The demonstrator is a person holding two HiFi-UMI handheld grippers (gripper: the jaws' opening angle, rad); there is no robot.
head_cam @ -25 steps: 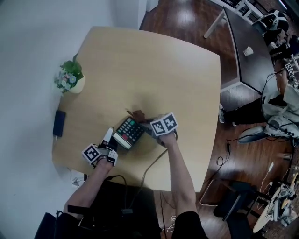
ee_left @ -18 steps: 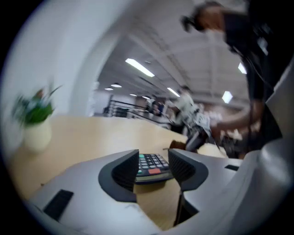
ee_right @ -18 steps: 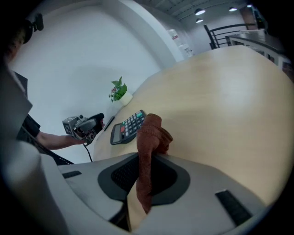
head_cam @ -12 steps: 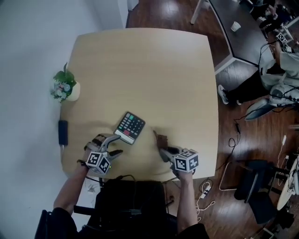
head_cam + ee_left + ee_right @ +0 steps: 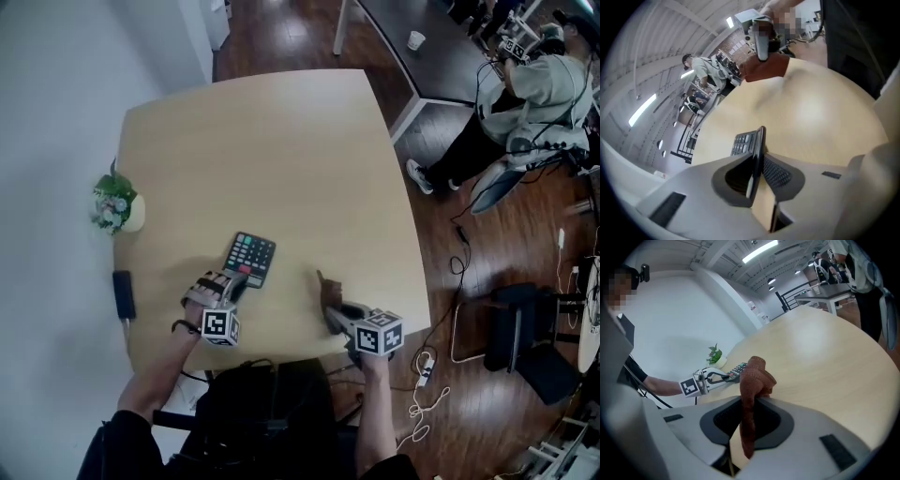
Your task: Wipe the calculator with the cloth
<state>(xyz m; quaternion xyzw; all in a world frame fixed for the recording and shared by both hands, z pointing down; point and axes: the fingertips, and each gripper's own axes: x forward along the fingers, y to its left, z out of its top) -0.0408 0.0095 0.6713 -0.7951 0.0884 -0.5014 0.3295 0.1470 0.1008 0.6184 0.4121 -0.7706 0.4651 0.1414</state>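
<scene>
Head view: the calculator (image 5: pixel 250 258), near-left on the bench (image 5: pixel 281 159), is pinched by the left gripper (image 5: pixel 230 281), whose jaws have just been closing. The cloth (image 5: pixel 327 289) is clamped in the right gripper (image 5: pixel 332 307), apart to the right; wiping is judged not yet done.

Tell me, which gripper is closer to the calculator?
Left. The left gripper has just closed its jaws on the calculator; the right gripper, holding the cloth, sits apart, to its right.
</scene>
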